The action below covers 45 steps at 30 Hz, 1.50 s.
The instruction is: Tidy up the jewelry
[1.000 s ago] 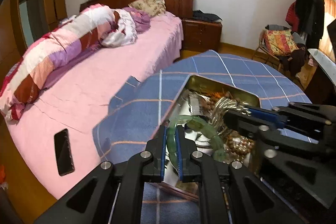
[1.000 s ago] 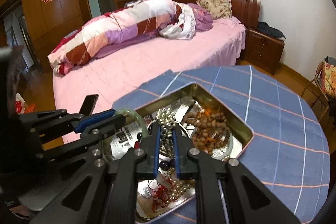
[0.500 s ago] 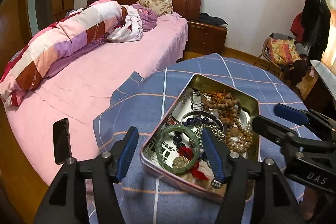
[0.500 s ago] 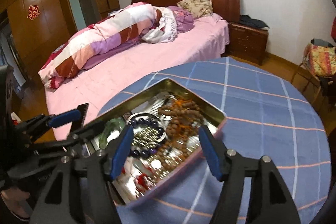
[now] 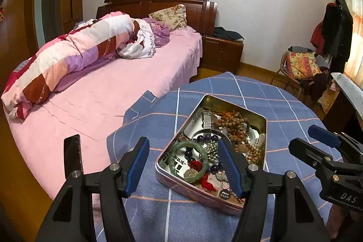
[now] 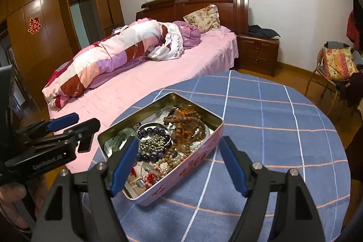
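Observation:
A pink metal tin (image 5: 236, 101) (image 6: 197, 151) sits on the blue checked tablecloth, full of jewelry. In it lie a green jade bangle (image 5: 177, 150) (image 6: 121, 135), a brown wooden bead string (image 5: 236, 123) (image 6: 188, 121), dark purple beads (image 6: 150, 129), silver beads and red cord. My left gripper (image 5: 182, 162) is open and empty, held back above the tin's near end. My right gripper (image 6: 177, 162) is open and empty, above the tin's near side.
The round table (image 6: 272, 119) stands beside a bed with a pink sheet (image 5: 113, 92) and a rolled quilt. A black phone (image 5: 72, 154) lies on the bed near the table. A chair with a cushion (image 6: 335, 65) stands at the right.
Both grippers opened, letting go of the green bangle and the bead strand in the tin, and pulled back and up from it.

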Each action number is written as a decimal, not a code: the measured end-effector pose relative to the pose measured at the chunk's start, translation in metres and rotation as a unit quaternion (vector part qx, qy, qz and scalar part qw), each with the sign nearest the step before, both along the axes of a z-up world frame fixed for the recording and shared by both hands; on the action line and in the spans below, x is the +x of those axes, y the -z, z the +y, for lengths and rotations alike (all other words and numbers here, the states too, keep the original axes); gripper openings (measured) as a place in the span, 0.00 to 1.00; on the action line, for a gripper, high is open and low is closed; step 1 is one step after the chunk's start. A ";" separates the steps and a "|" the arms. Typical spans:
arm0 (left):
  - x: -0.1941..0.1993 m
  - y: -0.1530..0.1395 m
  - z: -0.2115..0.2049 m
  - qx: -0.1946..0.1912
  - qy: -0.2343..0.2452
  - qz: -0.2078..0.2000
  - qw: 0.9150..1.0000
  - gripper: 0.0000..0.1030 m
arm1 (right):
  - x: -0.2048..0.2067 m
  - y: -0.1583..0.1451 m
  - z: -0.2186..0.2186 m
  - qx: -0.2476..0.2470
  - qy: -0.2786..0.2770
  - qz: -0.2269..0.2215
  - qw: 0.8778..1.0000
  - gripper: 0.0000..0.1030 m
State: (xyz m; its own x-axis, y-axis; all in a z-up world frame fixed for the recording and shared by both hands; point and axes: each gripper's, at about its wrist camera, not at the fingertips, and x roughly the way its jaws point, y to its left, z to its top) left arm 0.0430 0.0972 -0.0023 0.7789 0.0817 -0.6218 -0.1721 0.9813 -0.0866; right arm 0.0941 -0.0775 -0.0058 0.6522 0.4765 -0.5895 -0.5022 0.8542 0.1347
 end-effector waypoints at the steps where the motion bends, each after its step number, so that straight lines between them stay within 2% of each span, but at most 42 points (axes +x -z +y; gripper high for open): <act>1: 0.000 0.000 0.000 -0.002 0.000 -0.001 1.000 0.61 | -0.001 0.000 -0.001 0.001 0.000 -0.001 1.000 0.75; 45: 0.001 0.004 -0.004 0.006 -0.002 0.008 1.000 0.62 | 0.000 0.008 -0.009 0.008 0.007 0.005 1.000 0.77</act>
